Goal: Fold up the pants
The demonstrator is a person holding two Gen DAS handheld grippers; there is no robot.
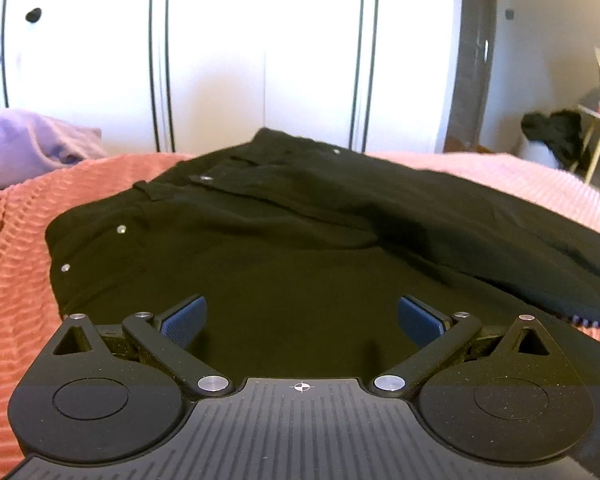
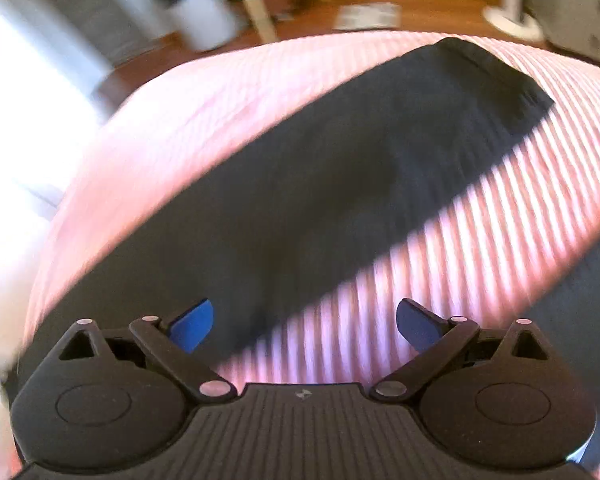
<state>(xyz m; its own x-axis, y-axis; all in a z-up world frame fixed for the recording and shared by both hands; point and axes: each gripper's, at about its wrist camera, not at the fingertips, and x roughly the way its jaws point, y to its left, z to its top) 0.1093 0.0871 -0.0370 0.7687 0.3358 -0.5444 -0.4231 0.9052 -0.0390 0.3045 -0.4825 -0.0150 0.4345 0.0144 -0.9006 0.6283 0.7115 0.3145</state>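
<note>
Pants: black pants are lying spread on the pink ribbed bedspread, waistband end toward the white wardrobe.
Rivets: you are looking at four silver ones on the pants front.
Left gripper: your left gripper is hovering over the dark cloth, blue pads wide apart, gripping nothing.
Right gripper: your right gripper is hovering with fingers spread wide, holding nothing; one pant leg is running diagonally away from the left finger, bedspread stripes showing between the fingers.
Leg count: a second dark strip is showing at the right edge; blurred.
Surroundings: lilac pillow far left; white bin on the wood floor.
</note>
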